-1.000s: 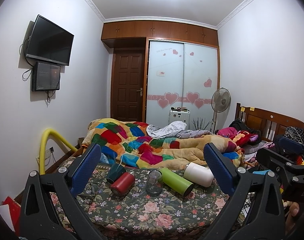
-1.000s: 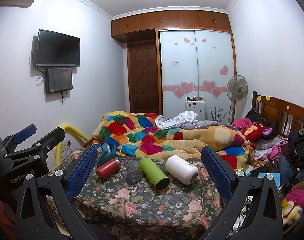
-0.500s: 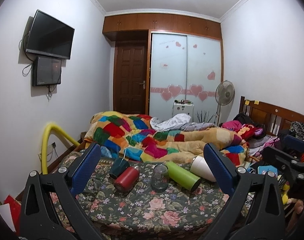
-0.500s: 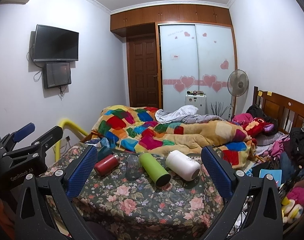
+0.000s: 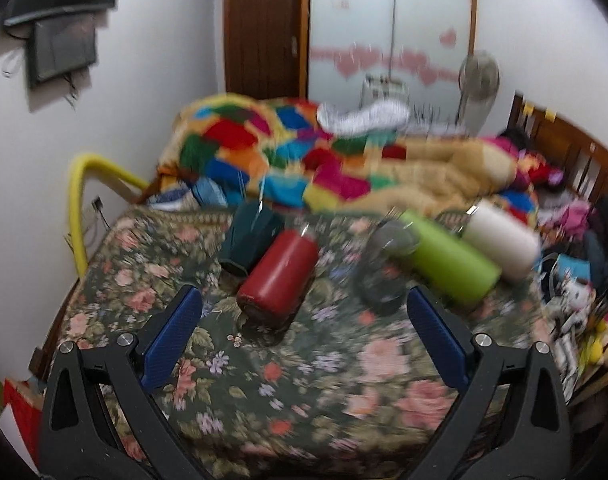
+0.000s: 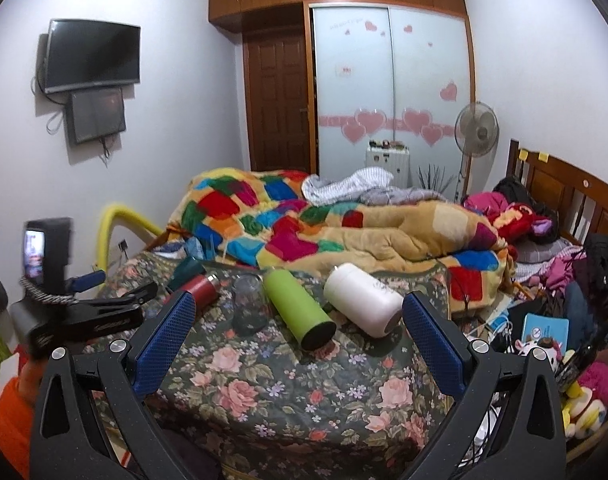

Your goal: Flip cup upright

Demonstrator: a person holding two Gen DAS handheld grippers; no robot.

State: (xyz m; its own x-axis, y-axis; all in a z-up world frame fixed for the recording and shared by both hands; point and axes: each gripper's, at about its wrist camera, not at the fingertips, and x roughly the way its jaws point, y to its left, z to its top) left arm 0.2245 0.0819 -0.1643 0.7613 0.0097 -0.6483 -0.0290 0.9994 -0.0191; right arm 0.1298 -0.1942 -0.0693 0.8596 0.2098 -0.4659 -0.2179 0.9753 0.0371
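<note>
Presently, both the left gripper point(image 5: 304, 312) and right gripper point(image 6: 298, 318) are spread apart, empty; the red cylindrical cup point(image 5: 278, 278) is seen lying sideways at twelve o'clock of the left one, on the floral-covered bed point(image 5: 304, 380).

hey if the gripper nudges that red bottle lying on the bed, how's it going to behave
The red bottle lies on its side and is round, so it would likely roll. The soft floral bedspread probably slows it. Its smooth body may slip in the jaws.

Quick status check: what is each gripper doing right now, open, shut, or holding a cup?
Left gripper: open, holding nothing, just short of the red cup.
Right gripper: open, holding nothing, facing the green cup.
</note>
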